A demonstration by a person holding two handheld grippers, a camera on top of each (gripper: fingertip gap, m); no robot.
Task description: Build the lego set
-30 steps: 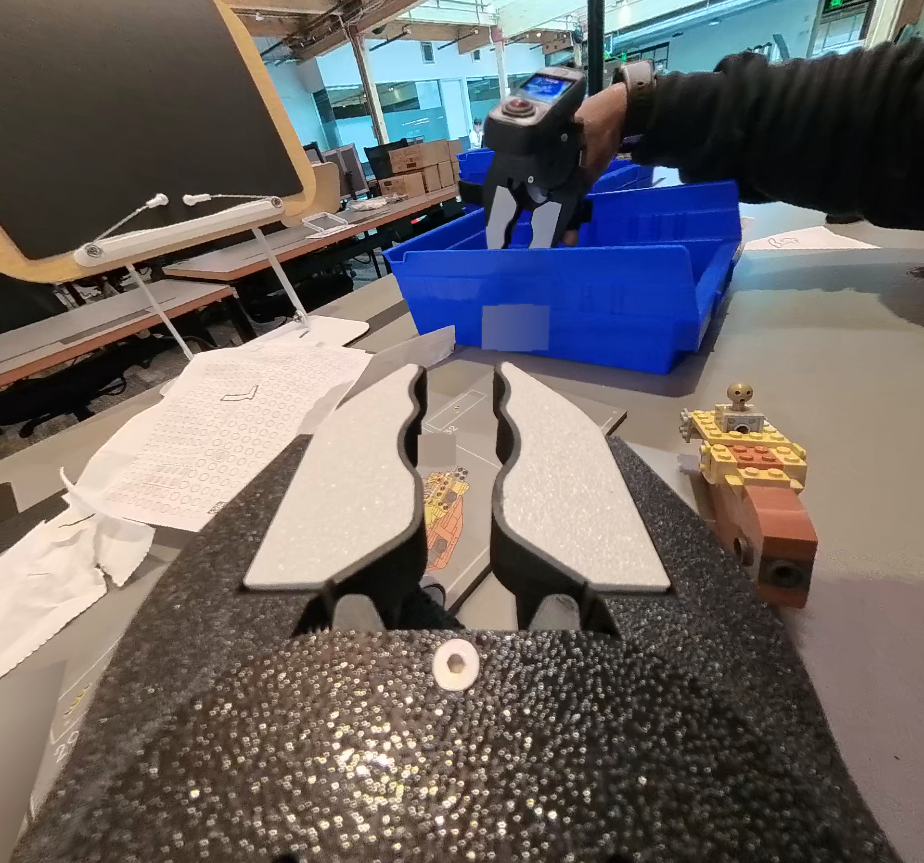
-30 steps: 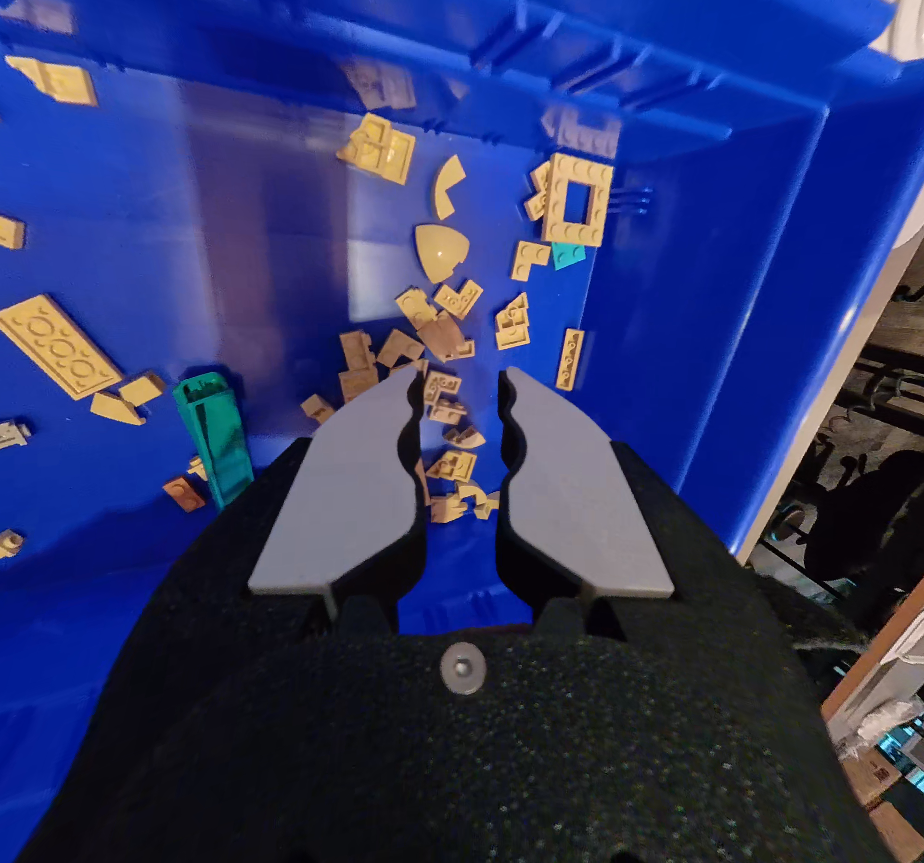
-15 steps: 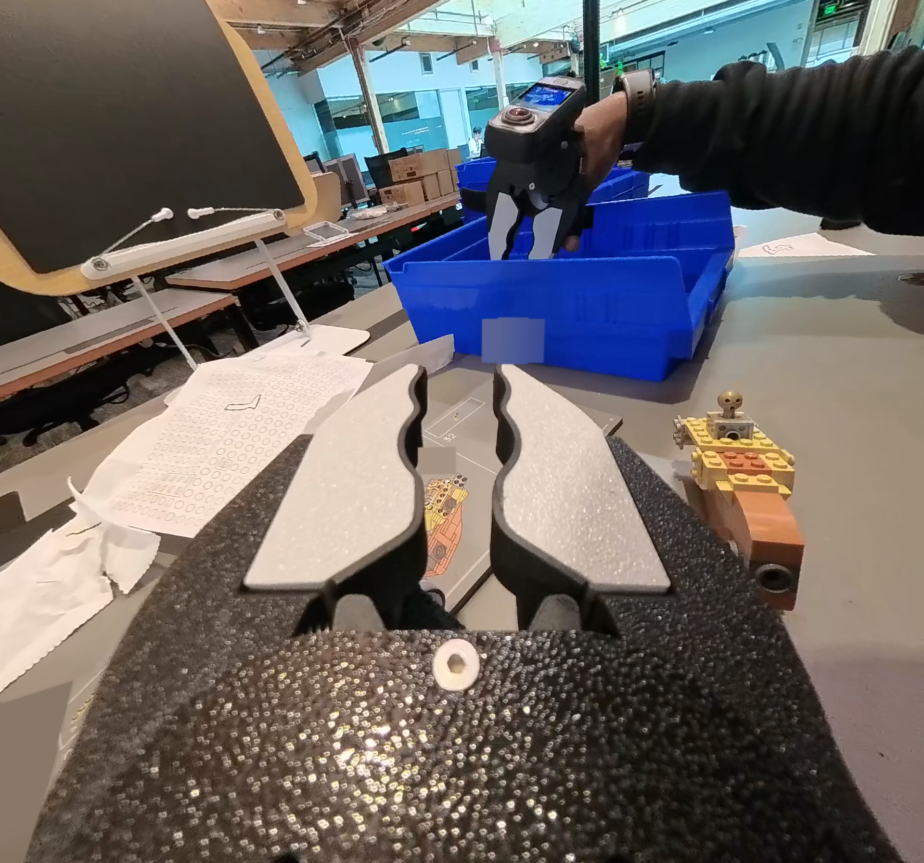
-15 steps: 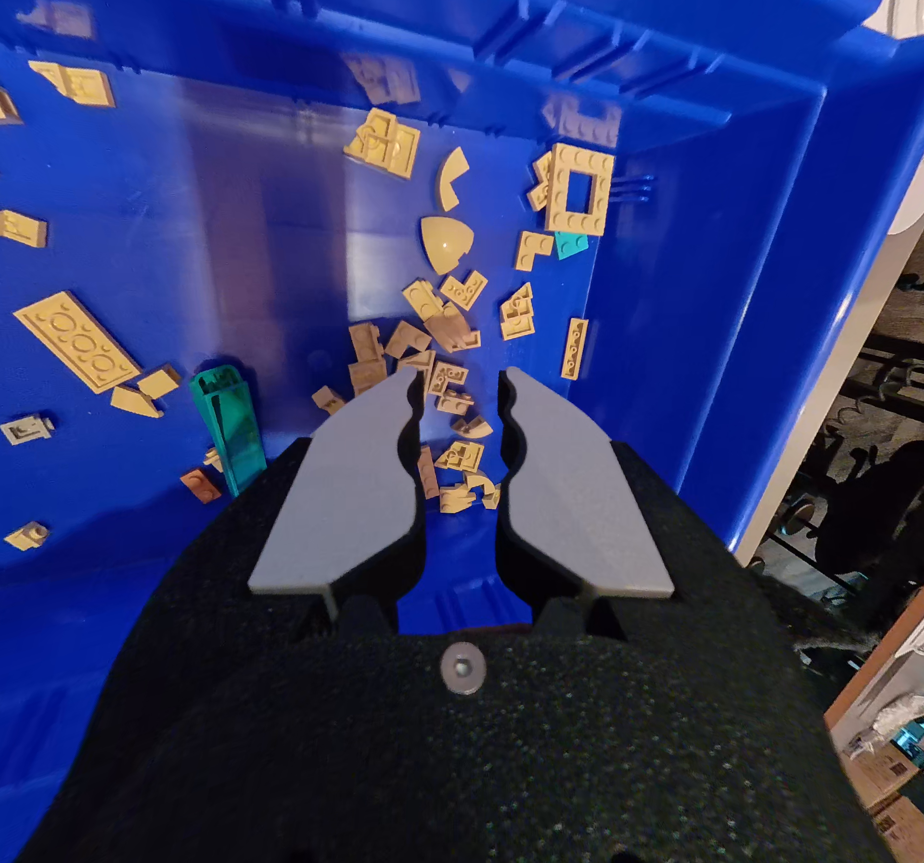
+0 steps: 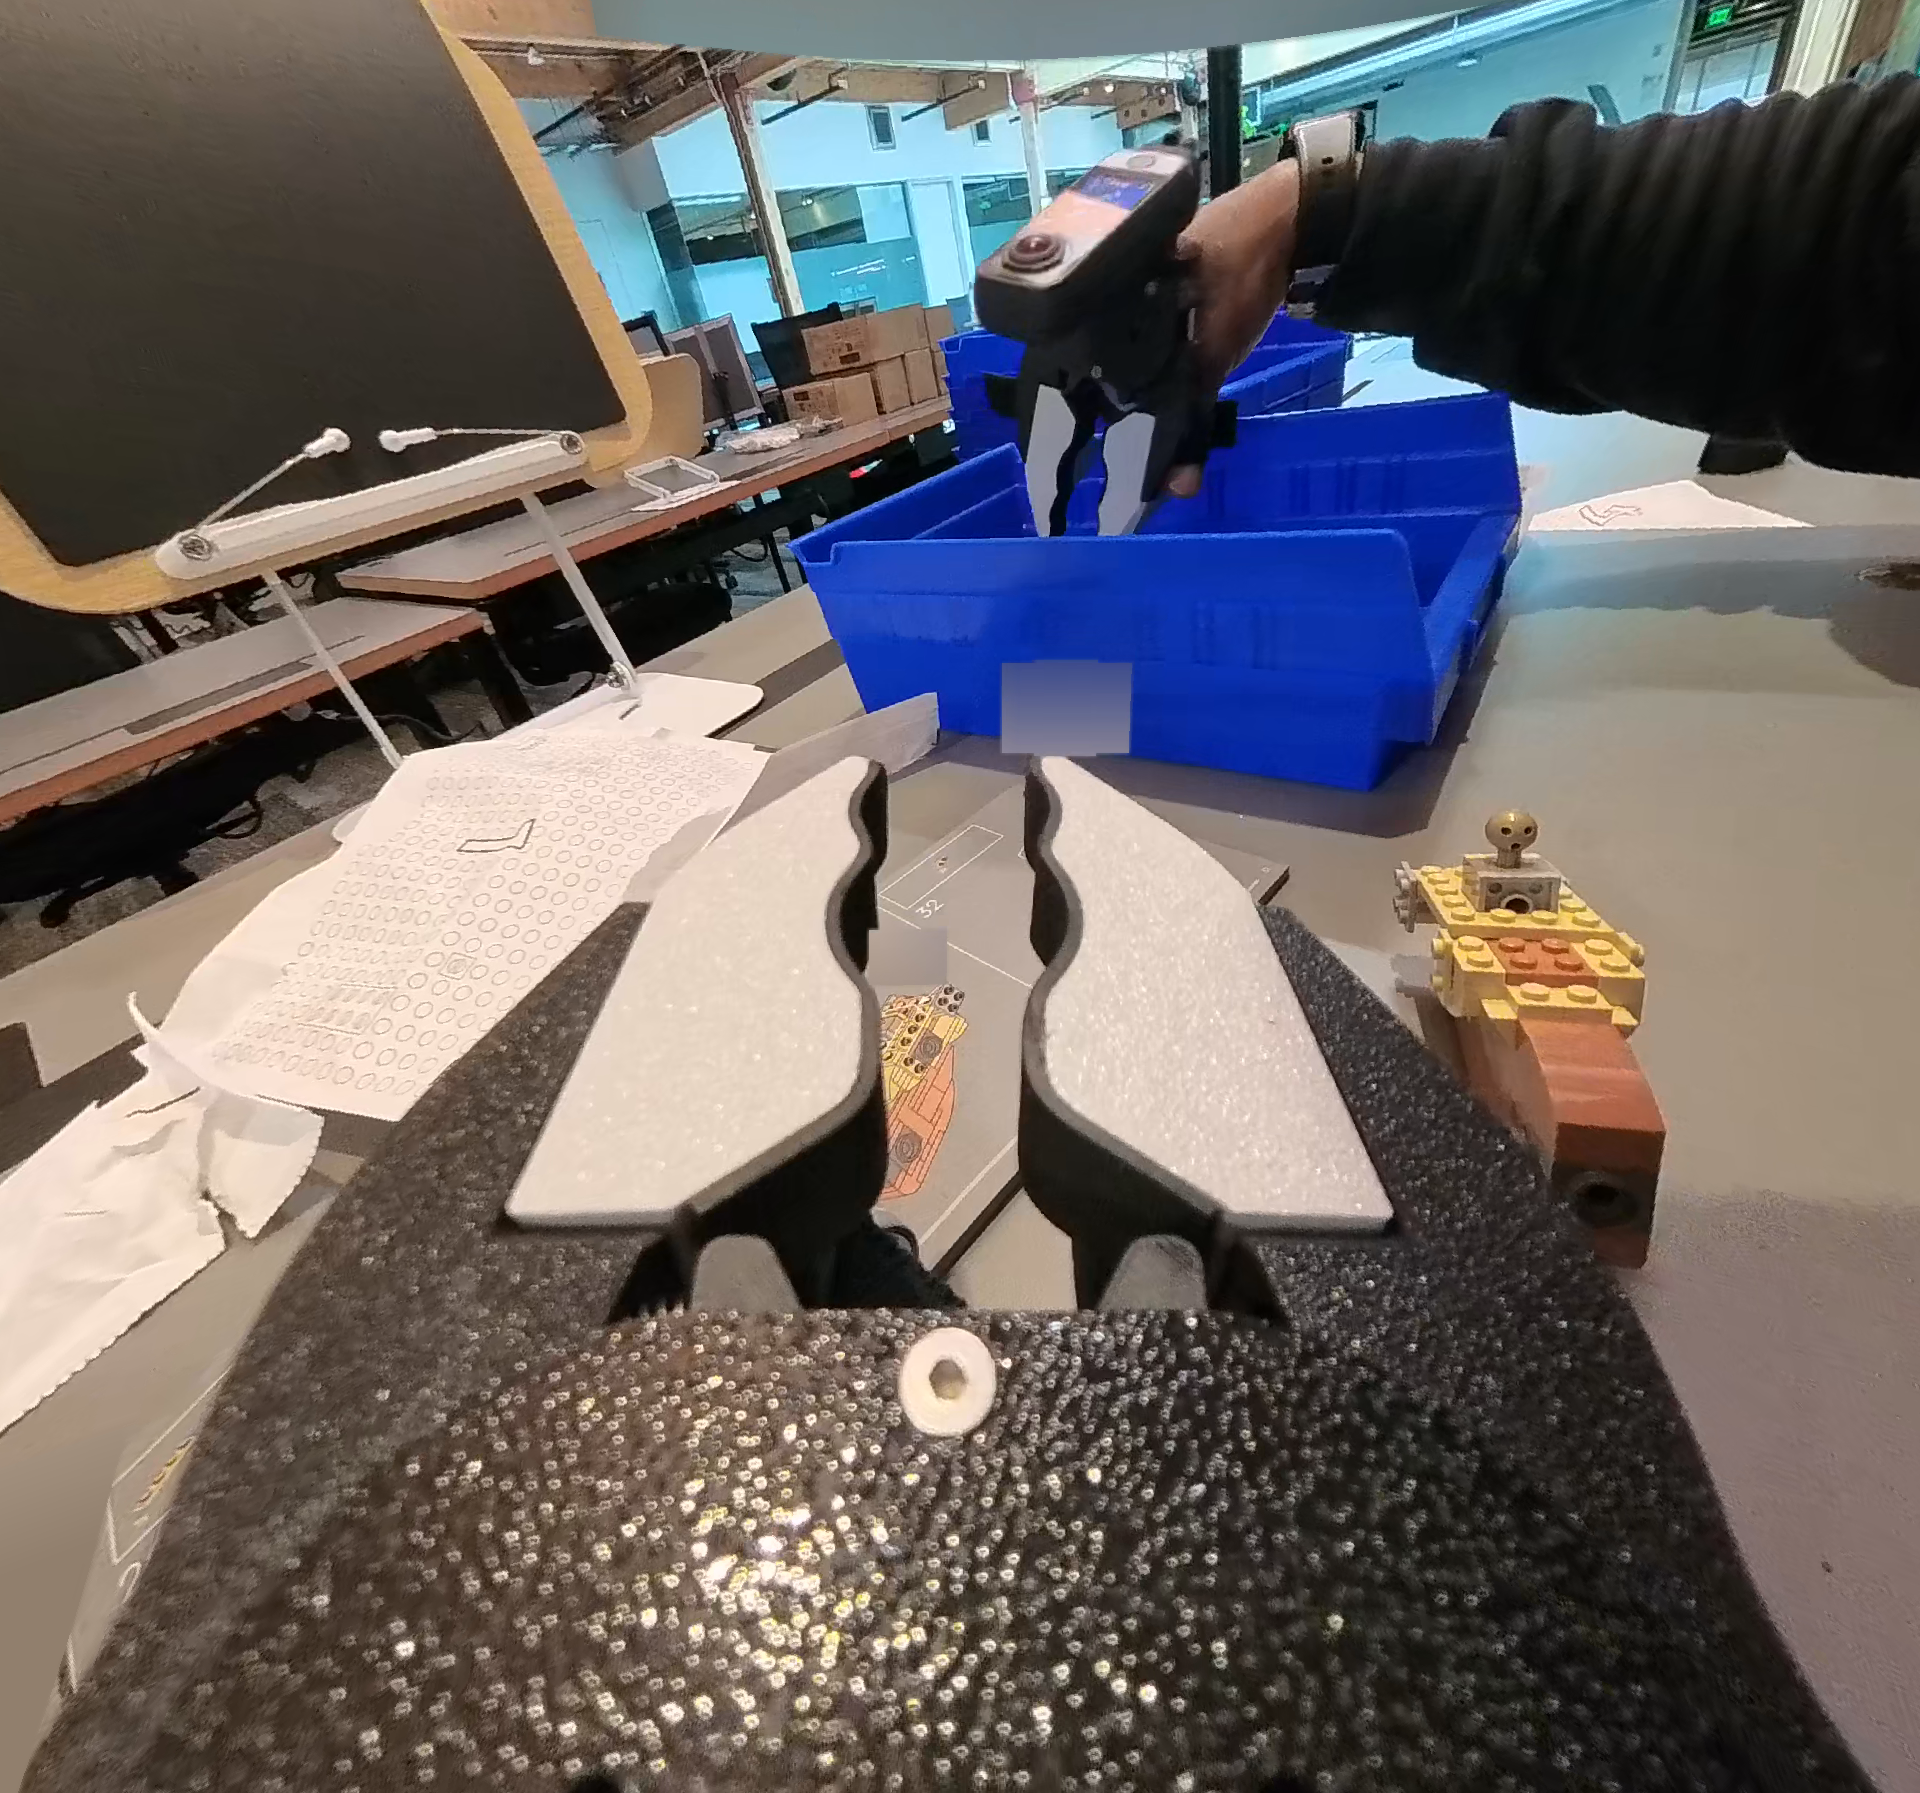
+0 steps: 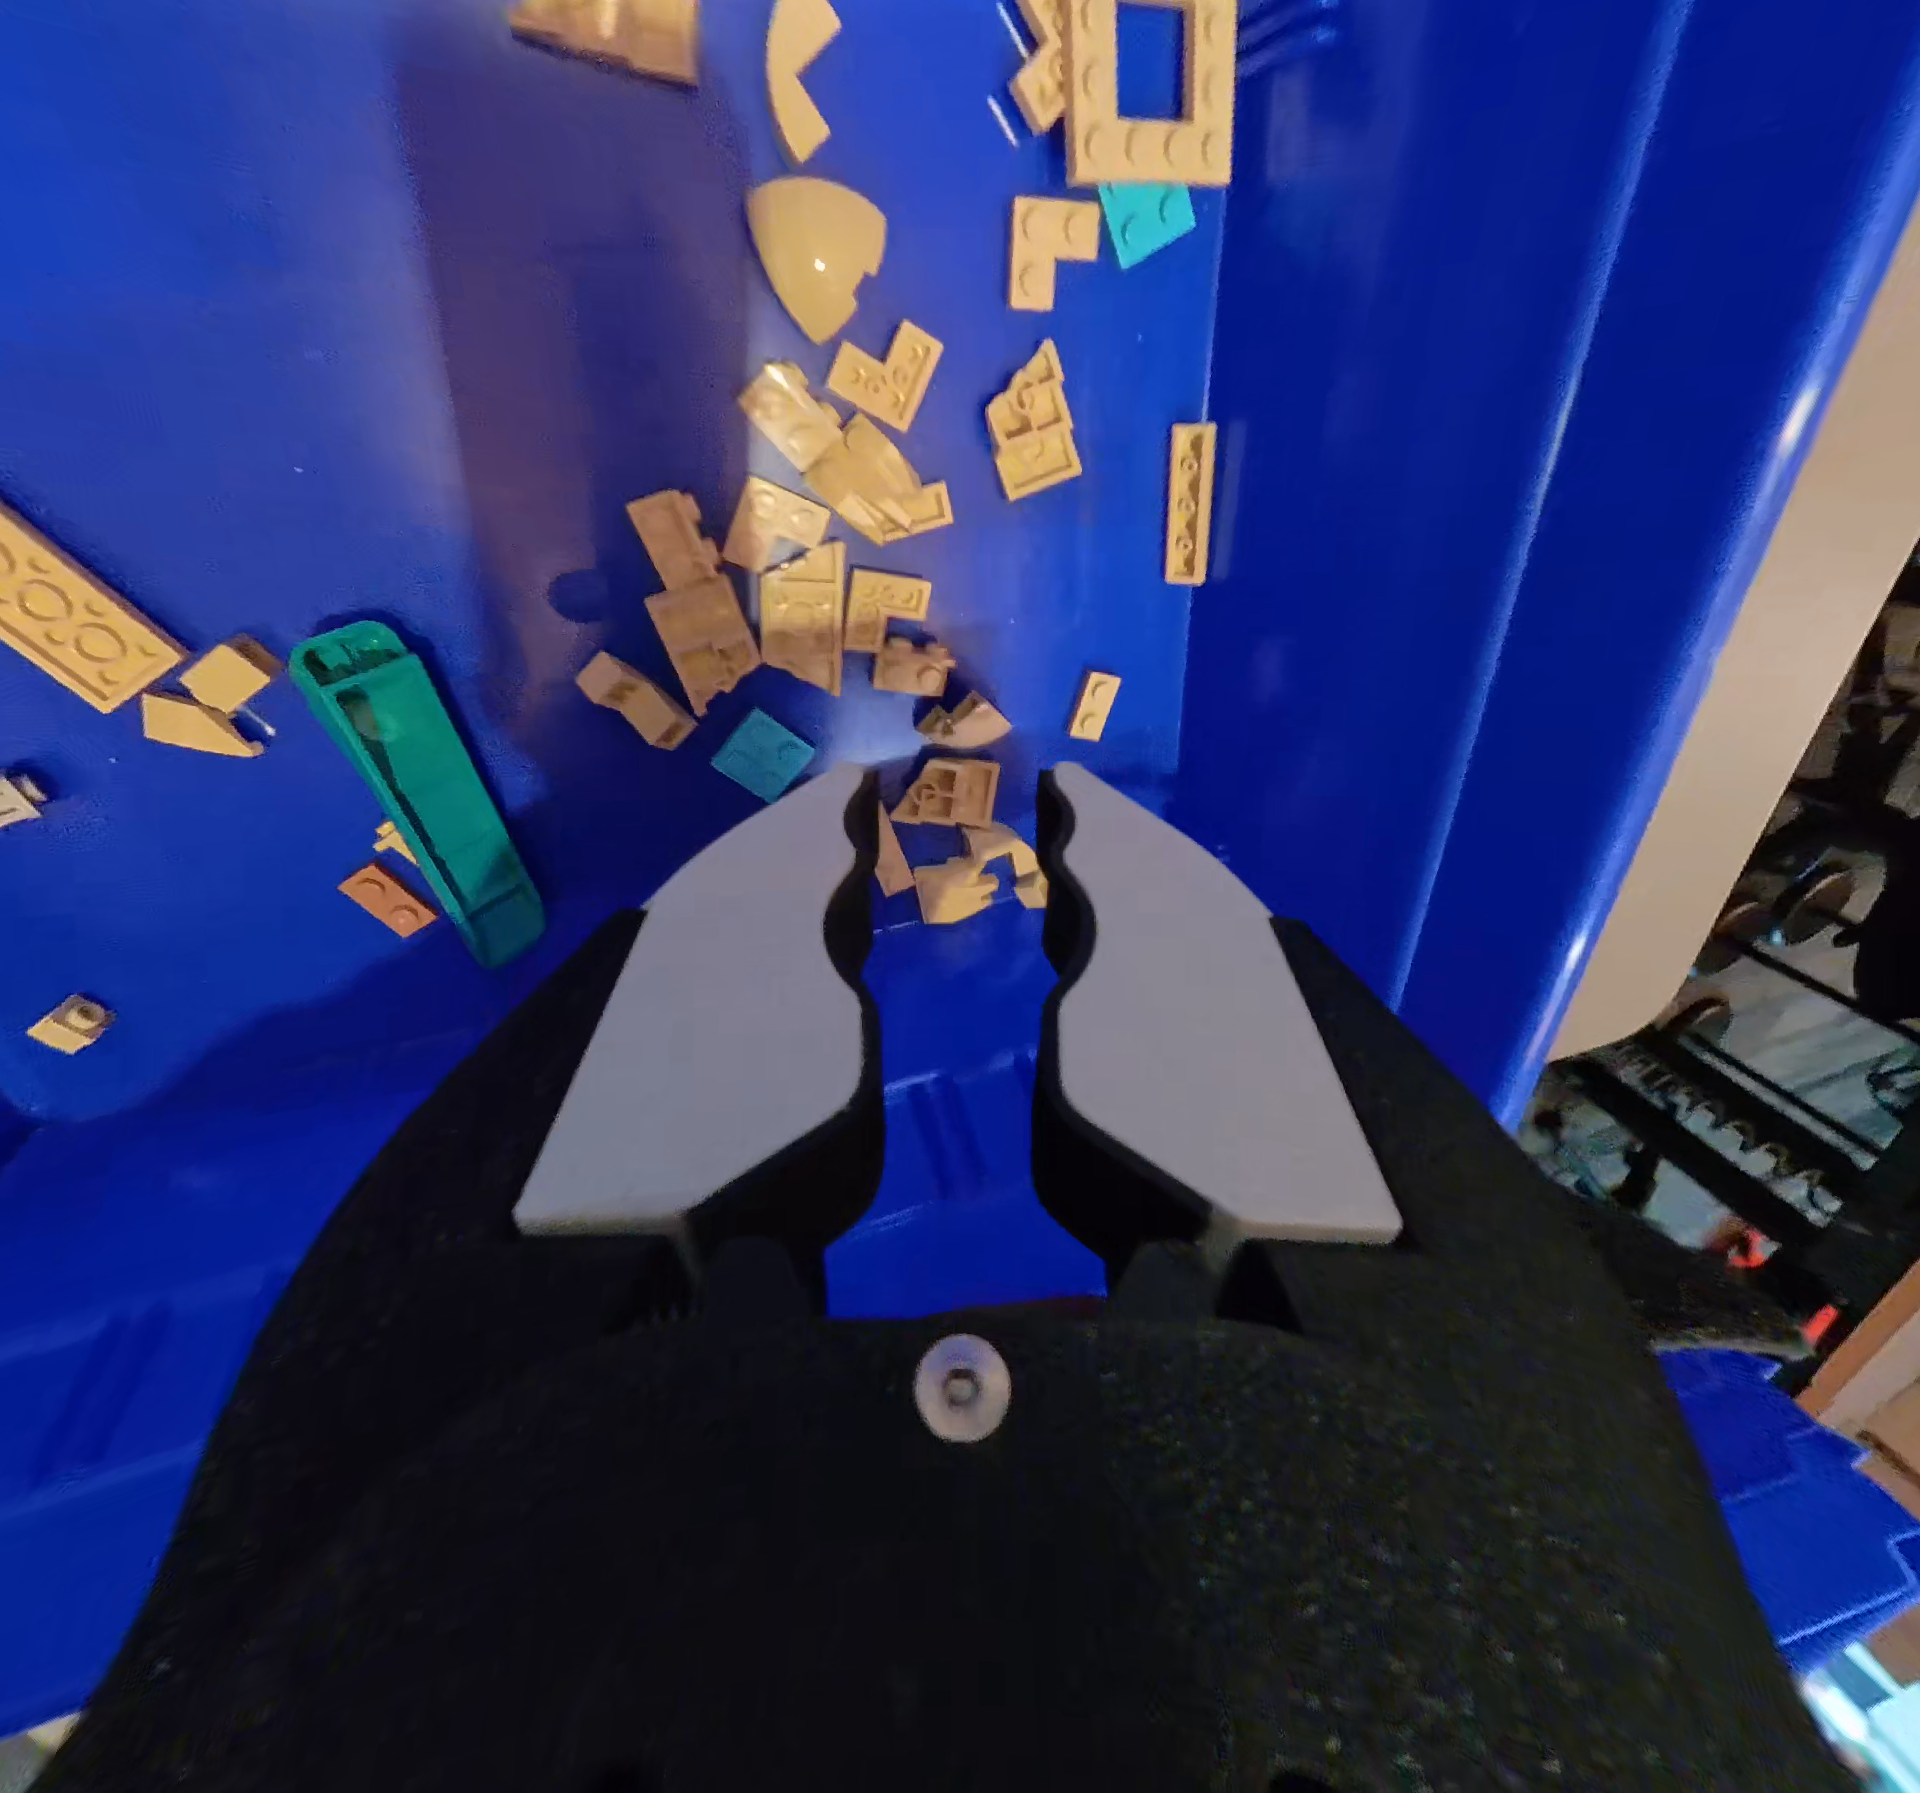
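Right gripper (image 6: 956, 787) has dropped deeper into the blue bin (image 6: 1455, 393) since a second ago, jaws spread, empty, over the tan lego pieces (image 6: 800, 590). Only the left wrist view shows the left gripper (image 5: 956, 787), spread over the instruction booklet (image 5: 925, 1047), half-built lego model (image 5: 1527, 995) beside it.

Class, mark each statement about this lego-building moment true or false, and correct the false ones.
1. The right gripper is inside the blue bin. True.
2. The left gripper grips a brick. False: it is open and empty.
3. The partly built model stands on the grey table. True.
4. Most loose pieces in the bin are red. False: most are tan.
5. The teal brick separator lies in the bin. True.
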